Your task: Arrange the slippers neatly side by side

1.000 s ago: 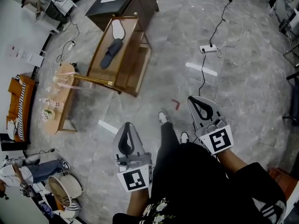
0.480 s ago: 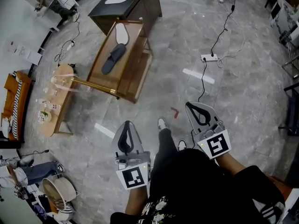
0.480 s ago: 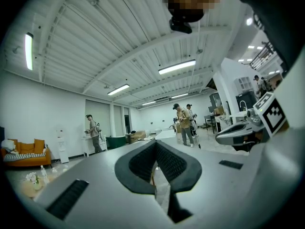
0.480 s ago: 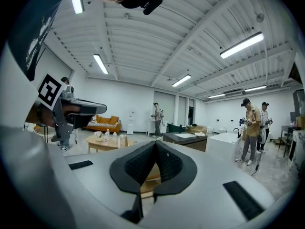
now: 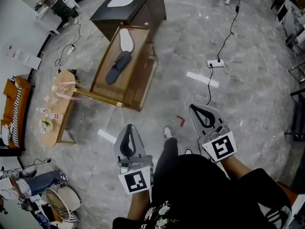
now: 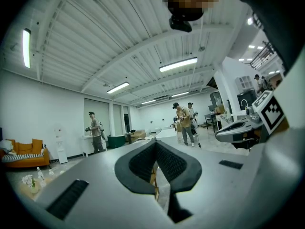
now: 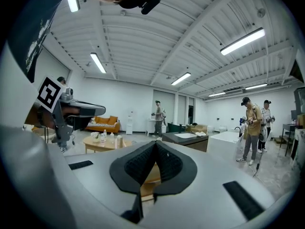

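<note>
A dark blue slipper [image 5: 117, 67] and a white slipper [image 5: 127, 39] lie end to end on the top of a low wooden rack [image 5: 143, 87] across the floor from me. My left gripper [image 5: 129, 127] and right gripper [image 5: 196, 108] are held out in front of my body, well short of the rack. Both are shut and hold nothing. In the left gripper view the black pads [image 6: 164, 163] meet at the left gripper [image 6: 155, 144]. The right gripper [image 7: 155, 143] looks the same in its own view. A sliver of the rack [image 7: 150, 173] shows below those pads.
A dark cabinet [image 5: 134, 5] stands behind the rack. A round wooden side table [image 5: 57, 104] with bottles is to its left, by an orange sofa [image 5: 14, 109]. A power strip [image 5: 216, 63] with cables, white tape strips [image 5: 202, 79] and a red mark [image 5: 180, 120] lie on the floor. People [image 6: 183, 123] stand far off.
The rack and the power strip have slid down in the head view as I step toward them. Both grippers stay shut and level in front of me.
</note>
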`<state>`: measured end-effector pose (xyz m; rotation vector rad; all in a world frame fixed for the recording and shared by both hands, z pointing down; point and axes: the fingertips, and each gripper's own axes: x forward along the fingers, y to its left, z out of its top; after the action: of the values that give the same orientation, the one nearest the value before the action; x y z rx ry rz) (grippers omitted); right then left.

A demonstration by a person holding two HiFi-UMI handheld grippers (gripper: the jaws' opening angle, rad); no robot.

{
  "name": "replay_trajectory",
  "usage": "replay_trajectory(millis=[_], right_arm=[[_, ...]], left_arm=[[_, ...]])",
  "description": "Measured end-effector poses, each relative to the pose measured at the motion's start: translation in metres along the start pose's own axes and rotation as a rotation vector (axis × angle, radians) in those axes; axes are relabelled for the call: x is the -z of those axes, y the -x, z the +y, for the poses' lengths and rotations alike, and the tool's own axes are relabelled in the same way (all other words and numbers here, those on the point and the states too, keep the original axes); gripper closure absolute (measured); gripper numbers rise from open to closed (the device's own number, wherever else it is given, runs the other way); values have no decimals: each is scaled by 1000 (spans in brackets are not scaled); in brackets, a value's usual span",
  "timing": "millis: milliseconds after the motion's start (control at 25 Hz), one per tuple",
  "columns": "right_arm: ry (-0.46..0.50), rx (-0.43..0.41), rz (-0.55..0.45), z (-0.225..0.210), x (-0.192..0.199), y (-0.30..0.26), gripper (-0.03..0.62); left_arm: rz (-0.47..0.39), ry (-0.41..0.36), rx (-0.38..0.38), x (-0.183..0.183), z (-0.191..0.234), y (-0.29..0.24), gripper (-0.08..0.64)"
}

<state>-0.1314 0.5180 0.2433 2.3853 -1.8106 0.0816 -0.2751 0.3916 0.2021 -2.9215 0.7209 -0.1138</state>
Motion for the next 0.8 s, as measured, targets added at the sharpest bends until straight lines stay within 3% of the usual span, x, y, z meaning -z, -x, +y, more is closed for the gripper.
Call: replay_trajectory(millis=[800], right_arm=[[-23,103,13,-27,-15,-54,594]], left_arm=[[-21,11,103,-6,29,-75,558]])
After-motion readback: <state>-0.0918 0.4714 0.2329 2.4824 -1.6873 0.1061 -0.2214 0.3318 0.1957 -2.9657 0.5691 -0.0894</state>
